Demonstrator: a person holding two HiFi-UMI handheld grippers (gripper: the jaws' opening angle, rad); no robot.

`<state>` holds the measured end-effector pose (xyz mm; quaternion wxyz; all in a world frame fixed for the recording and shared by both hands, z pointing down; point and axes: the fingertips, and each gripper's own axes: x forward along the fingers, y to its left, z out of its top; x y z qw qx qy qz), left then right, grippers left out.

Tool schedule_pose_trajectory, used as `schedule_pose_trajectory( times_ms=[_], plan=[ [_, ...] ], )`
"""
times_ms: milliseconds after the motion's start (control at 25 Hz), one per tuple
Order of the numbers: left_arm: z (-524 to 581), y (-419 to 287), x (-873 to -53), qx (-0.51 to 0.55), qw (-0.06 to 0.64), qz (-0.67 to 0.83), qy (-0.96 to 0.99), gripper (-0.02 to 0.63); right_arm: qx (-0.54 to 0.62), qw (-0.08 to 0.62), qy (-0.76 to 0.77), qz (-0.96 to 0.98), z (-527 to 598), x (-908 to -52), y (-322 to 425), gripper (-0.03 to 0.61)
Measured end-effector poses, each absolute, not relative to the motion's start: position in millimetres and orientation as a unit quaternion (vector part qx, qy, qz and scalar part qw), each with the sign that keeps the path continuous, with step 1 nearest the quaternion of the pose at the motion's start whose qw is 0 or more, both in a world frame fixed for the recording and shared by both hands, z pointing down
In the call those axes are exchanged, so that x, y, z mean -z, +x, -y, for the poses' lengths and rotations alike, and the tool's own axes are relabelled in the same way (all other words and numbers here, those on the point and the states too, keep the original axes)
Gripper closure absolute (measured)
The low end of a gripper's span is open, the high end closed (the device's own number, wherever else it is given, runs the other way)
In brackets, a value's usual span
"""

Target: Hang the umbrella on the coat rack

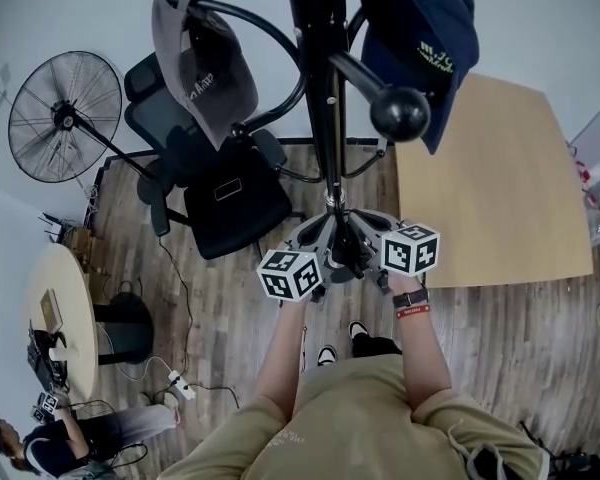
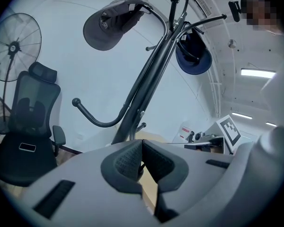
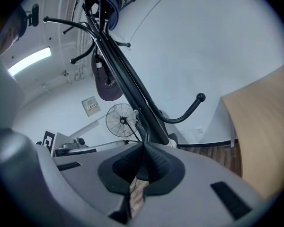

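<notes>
head view: the left gripper (image 1: 315,236) and the right gripper (image 1: 368,230) are held side by side, just in front of the foot of the black coat rack (image 1: 325,118), which stands between them and the far wall. a grey cap (image 1: 195,58) hangs on a left hook and a navy cap (image 1: 420,28) on a right one. a black office chair (image 1: 225,193) stands left of the pole, with a standing fan (image 1: 65,118) further left. a wooden table (image 1: 490,188) is on the right. i cannot make out the umbrella in any view. left gripper view: the left gripper (image 2: 142,143) has its ribbed pads pressed together with nothing between them. beyond it the coat rack (image 2: 146,89) rises with the grey cap (image 2: 106,27) and navy cap (image 2: 193,60) up high. the office chair (image 2: 23,126) and standing fan (image 2: 12,44) are at the left. right gripper view: the right gripper (image 3: 143,145) is likewise closed pad to pad and empty. the coat rack (image 3: 128,93) leans away above it, the standing fan (image 3: 122,120) is behind the pole, and the wooden table (image 3: 265,126) is at the right.
</notes>
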<state>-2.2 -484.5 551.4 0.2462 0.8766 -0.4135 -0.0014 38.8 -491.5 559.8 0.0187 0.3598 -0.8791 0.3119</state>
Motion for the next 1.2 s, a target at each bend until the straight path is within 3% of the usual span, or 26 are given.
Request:
schedule_pose_trajectory(
  times_ms=[840, 1200],
  plan=[
    [506, 2, -591, 0.01, 0.285, 0.403, 0.87, 0.589, -0.351, 0.021, 0.344, 0.871, 511, -599, 34, 0.561],
    [501, 4, -598, -0.017, 0.25, 0.417, 0.874, 0.588, -0.341, 0.023, 0.342, 0.875, 504, -614, 23, 0.56]
  ],
)
